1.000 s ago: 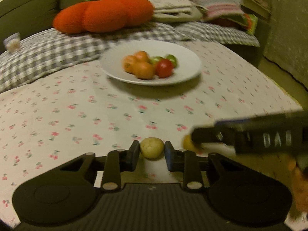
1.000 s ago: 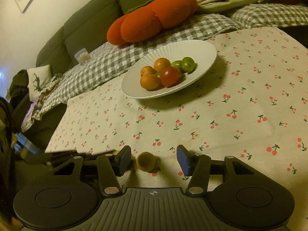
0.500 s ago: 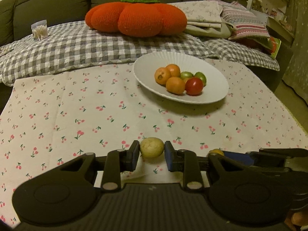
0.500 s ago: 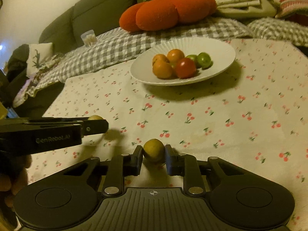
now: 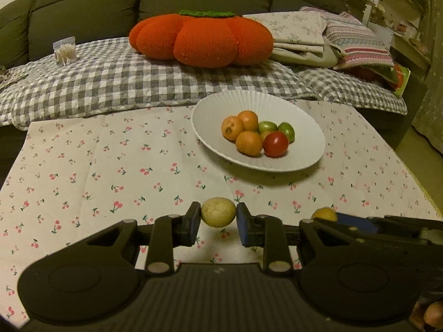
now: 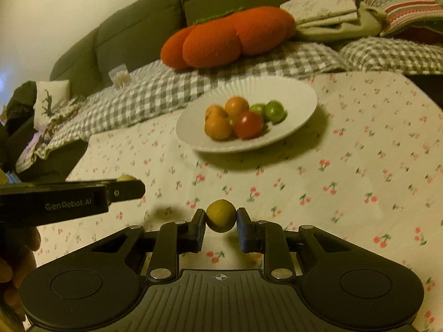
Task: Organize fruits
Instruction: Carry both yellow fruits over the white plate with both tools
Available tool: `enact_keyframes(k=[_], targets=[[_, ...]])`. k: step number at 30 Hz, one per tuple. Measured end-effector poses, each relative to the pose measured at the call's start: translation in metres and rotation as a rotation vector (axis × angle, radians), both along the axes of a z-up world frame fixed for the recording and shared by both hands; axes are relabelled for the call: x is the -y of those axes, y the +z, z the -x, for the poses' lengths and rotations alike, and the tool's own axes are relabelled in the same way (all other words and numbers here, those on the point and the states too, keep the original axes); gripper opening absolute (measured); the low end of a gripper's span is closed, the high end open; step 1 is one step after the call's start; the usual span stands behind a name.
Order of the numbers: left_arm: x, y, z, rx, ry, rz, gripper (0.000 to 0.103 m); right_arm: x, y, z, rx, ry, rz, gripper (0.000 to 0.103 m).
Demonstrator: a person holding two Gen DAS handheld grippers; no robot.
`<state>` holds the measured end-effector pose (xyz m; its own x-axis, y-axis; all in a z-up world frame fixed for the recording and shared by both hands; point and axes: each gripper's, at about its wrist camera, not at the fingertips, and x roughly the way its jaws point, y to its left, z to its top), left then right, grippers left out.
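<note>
Left gripper (image 5: 218, 217) pinching pale yellow fruit (image 5: 218, 212); right gripper (image 6: 221, 218) clamping darker yellow fruit (image 6: 221, 215), both hanging above table (image 5: 83, 166). Carrying step; next, reaching over plate (image 5: 304, 127), releasing gently beside piled fruit.

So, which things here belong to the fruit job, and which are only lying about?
Job:
- pale fruit in left gripper
- yellow fruit in right gripper
- plate with fruits

Lying about:
- pumpkin cushion
- folded linens
- toothpick box
</note>
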<state>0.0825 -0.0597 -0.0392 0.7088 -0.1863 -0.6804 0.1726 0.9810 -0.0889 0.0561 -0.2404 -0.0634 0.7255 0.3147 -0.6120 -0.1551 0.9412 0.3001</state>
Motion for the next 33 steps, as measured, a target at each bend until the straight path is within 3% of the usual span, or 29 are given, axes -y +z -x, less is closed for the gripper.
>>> enact_keyframes(k=[18,24,33], targets=[[0.022,0.06,-0.021,0.094,-0.032,-0.06,0.026,0.043,0.062,-0.017,0.11,-0.074,-0.001,0.023],[0.032,0.046,-0.04,0.085,-0.06,-0.034,0.026,0.051,0.063,-0.031,0.108,-0.079,0.0,0.023],[0.047,0.026,-0.069,0.086,-0.115,-0.026,0.026,0.053,0.034,-0.064,0.061,-0.085,-0.02,0.023]])
